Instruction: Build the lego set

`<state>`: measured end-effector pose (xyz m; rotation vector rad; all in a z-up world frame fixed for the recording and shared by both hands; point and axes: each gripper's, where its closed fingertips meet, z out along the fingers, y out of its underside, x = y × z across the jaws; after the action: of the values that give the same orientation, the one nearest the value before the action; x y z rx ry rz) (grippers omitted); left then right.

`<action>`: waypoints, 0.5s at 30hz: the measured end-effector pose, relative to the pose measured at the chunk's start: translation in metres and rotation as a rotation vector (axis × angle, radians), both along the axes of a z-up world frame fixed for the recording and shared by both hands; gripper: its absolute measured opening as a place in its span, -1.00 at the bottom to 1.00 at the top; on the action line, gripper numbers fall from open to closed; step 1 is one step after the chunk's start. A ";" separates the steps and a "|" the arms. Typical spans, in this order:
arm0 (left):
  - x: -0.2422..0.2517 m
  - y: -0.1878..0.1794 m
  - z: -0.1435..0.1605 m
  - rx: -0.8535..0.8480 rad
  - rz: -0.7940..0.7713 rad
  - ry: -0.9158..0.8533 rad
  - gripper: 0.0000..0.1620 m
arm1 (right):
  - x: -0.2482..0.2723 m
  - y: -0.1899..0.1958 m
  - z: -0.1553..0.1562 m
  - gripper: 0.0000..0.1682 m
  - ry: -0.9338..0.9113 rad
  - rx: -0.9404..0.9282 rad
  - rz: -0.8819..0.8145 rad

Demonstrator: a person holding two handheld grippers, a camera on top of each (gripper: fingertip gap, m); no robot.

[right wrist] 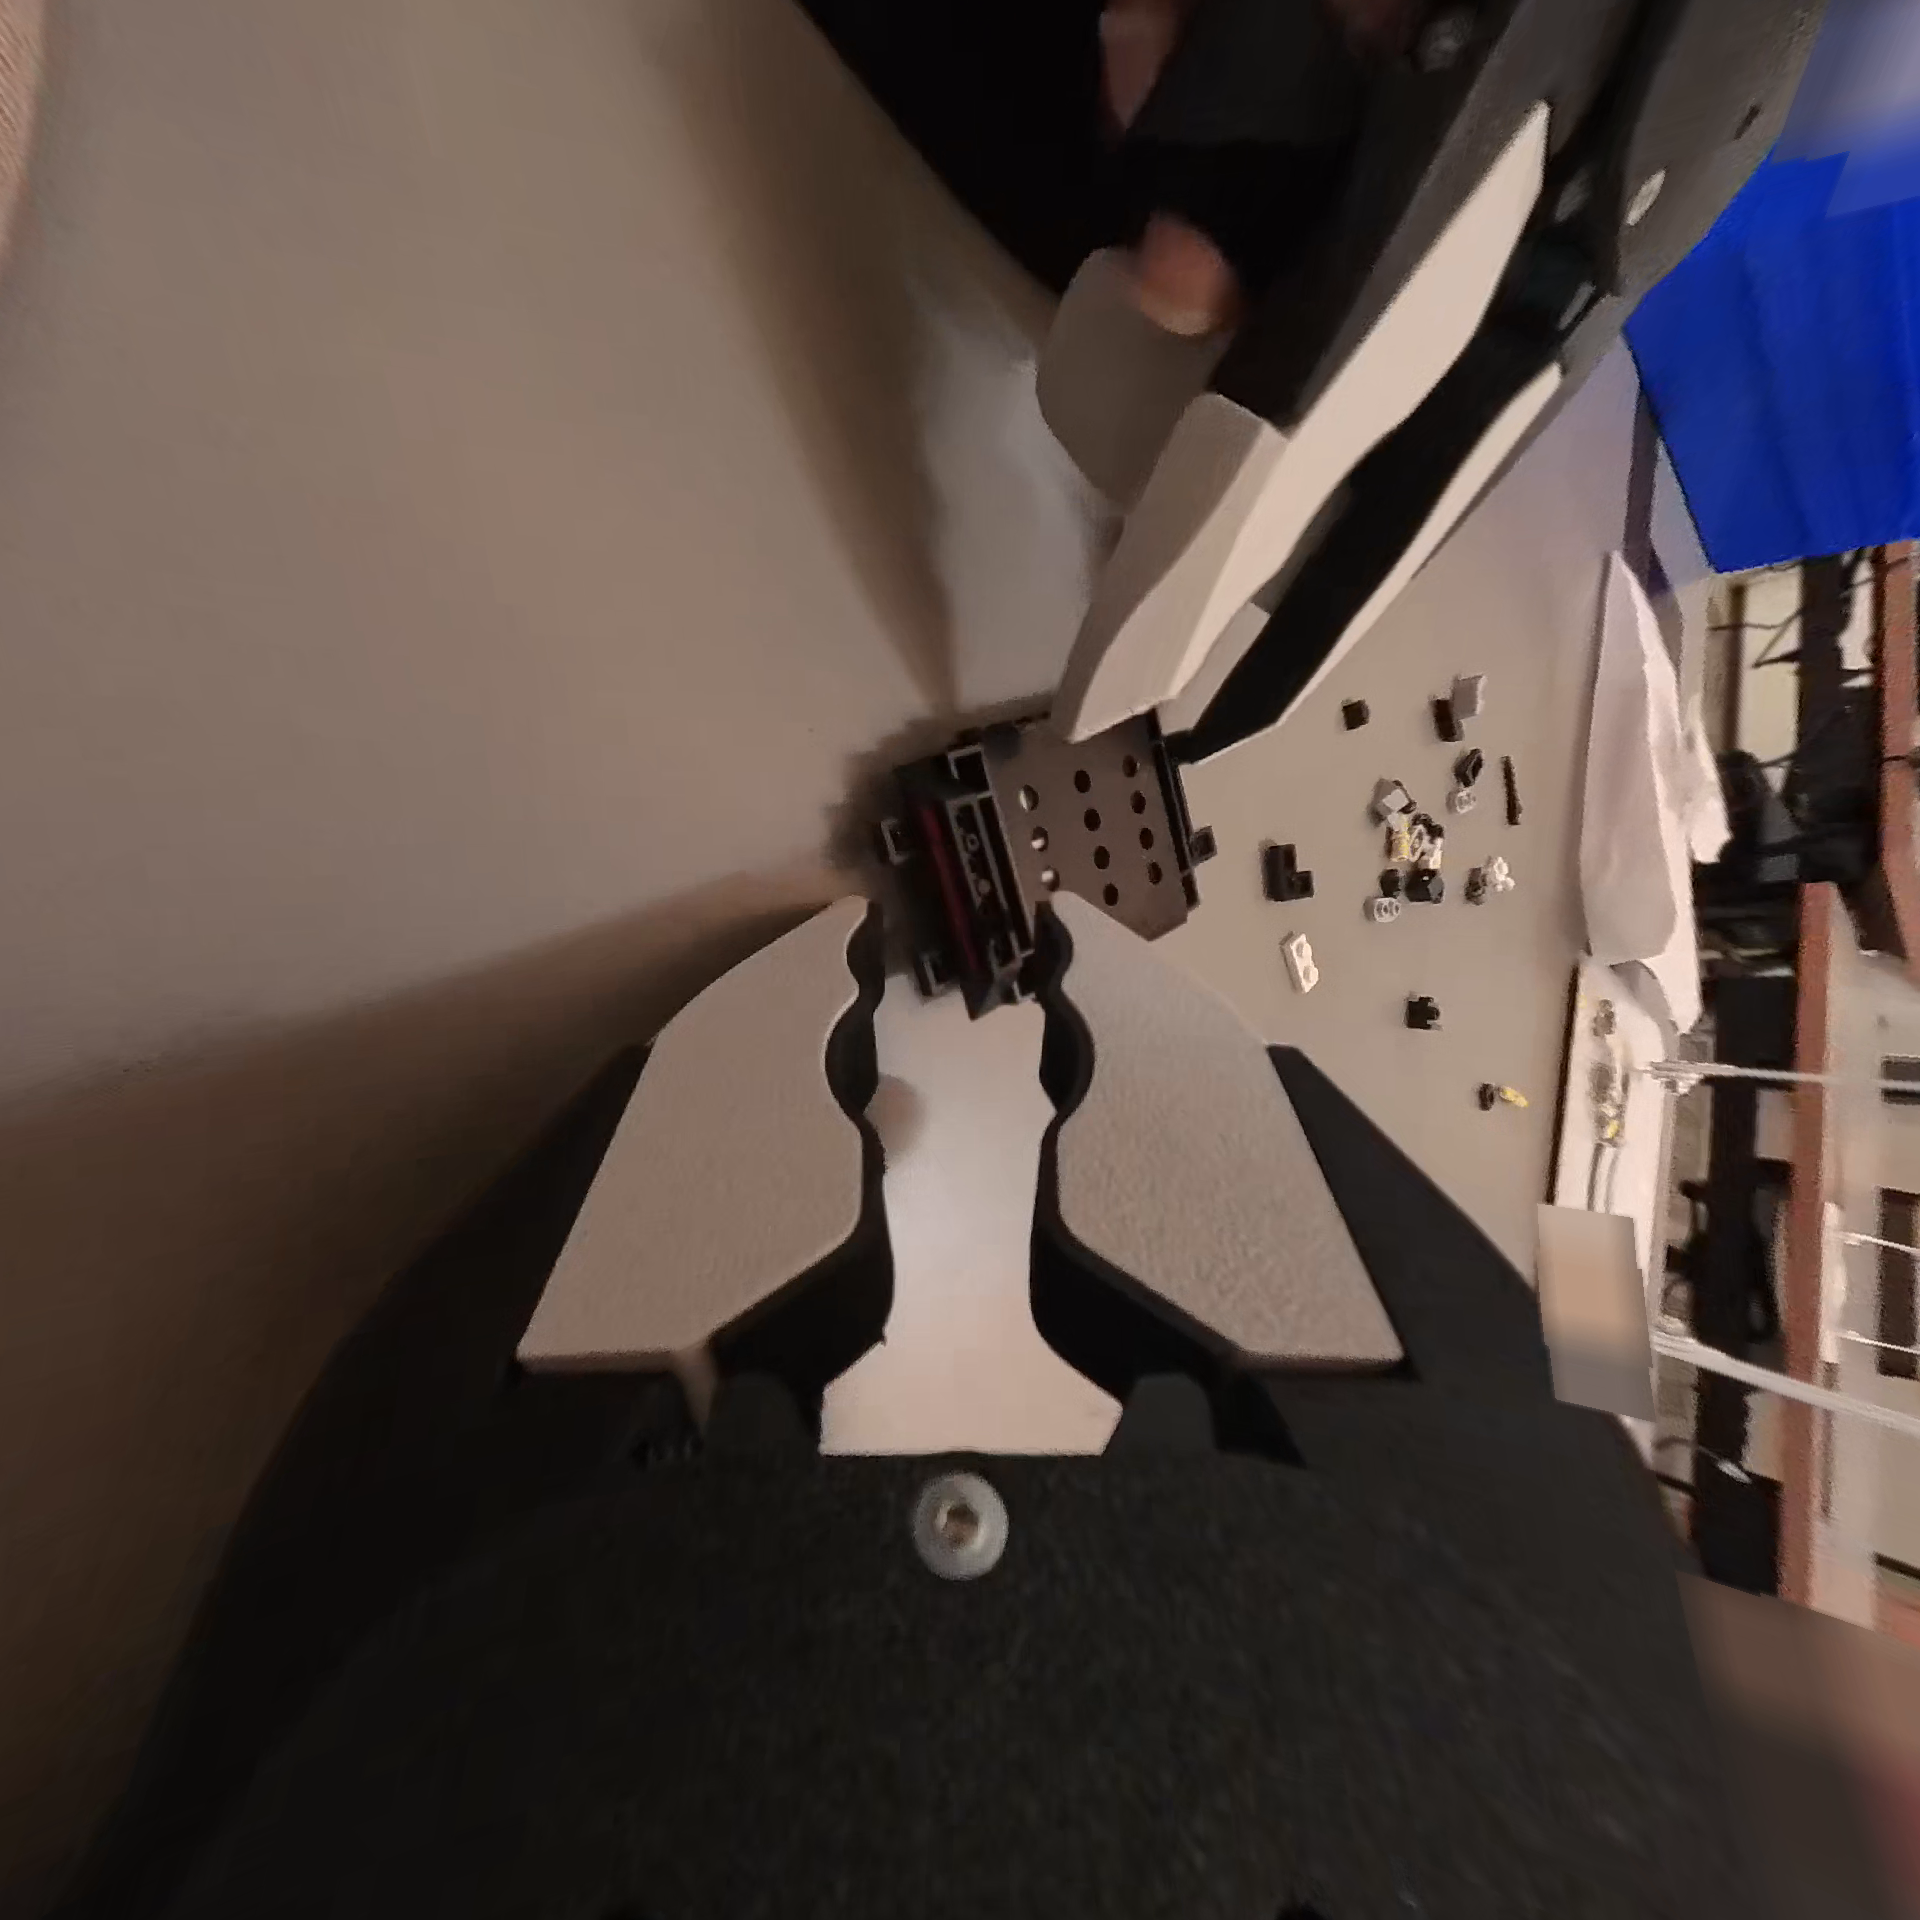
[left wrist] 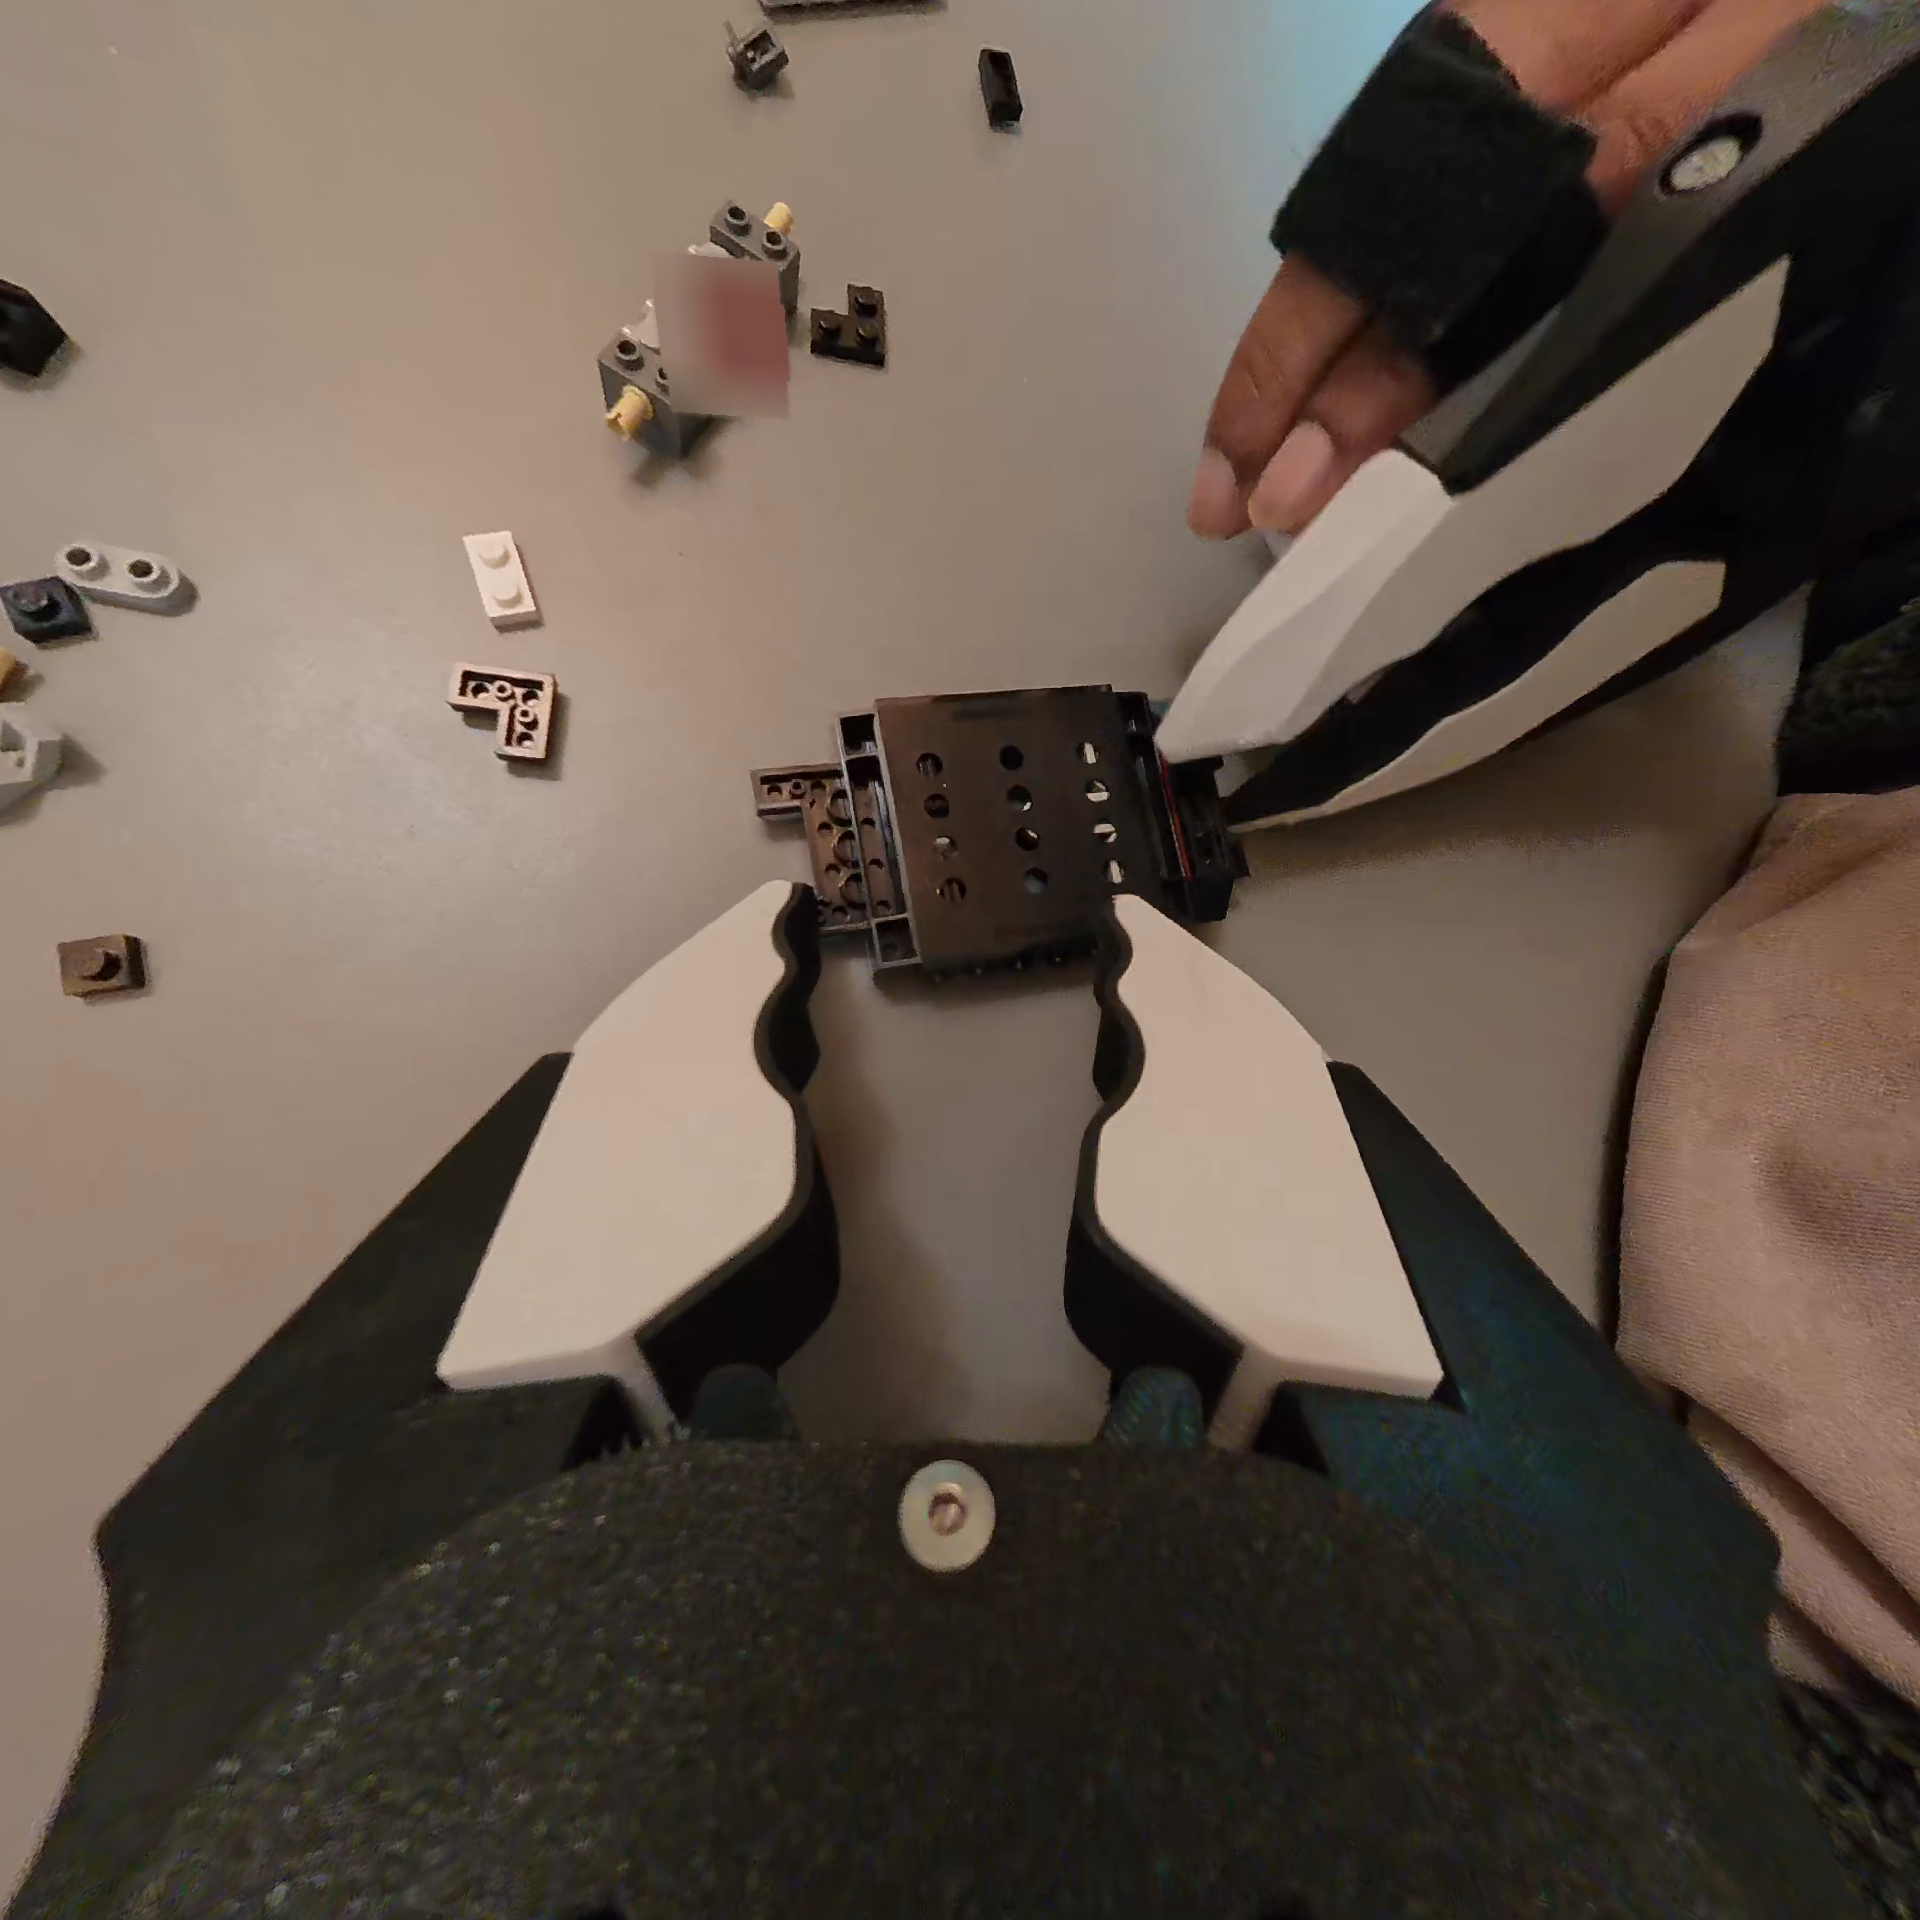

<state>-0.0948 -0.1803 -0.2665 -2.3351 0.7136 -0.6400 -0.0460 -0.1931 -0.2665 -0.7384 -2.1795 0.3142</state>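
Your left gripper [left wrist: 951, 940] sits nearest in the left wrist view, its fingers [left wrist: 686, 1101] set apart with bare table [left wrist: 312, 1039] between them; the tips reach the near edge of the black assembly [left wrist: 1013, 821], which lies underside up on the table, and whether they press on it or only flank it you cannot tell from here. Past the assembly, your right gripper [left wrist: 1205, 774] comes in from the right with your hand [left wrist: 1299, 405] on it, its tips at the assembly's far right end. Only this view shows the loose parts clearly: a grey L-plate [left wrist: 506, 710], a white plate [left wrist: 502, 580] and a dark L-plate [left wrist: 852, 327] well apart on the left and beyond. The right wrist view shows what the left misses: your right gripper [right wrist: 961, 940] has its fingers [right wrist: 748, 1132] part-way open and closed in on the red-striped end of the assembly [right wrist: 1039, 862], clamped across it. There the left gripper [right wrist: 1132, 717] reaches down from above, its tip meeting the assembly's top edge. Farther right in that view lie the scattered pieces [right wrist: 1423, 842], small and blurred, then a white cloth [right wrist: 1652, 790] at the table's far side, and a blue sheet [right wrist: 1787, 405] above it.
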 end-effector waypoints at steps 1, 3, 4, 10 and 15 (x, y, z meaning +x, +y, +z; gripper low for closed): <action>0.000 0.000 0.000 -0.002 0.002 0.000 -0.37 | -0.001 -0.001 0.000 -0.68 0.008 0.021 -0.002; 0.000 -0.001 0.000 0.000 0.001 0.004 -0.37 | -0.001 -0.001 0.000 -0.69 0.015 0.068 -0.010; 0.001 -0.001 0.000 0.002 0.000 0.005 -0.38 | -0.001 -0.001 0.000 -0.72 0.018 0.087 -0.012; 0.001 -0.001 0.000 -0.009 0.007 -0.011 -0.39 | -0.004 0.001 -0.002 -0.83 0.063 0.181 -0.020; 0.001 -0.002 0.000 -0.007 0.014 -0.009 -0.38 | -0.005 0.000 -0.003 -0.86 0.086 0.223 -0.003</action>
<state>-0.0941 -0.1823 -0.2664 -2.3406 0.6911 -0.6477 -0.0513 -0.1929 -0.2691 -0.5929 -2.0902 0.0961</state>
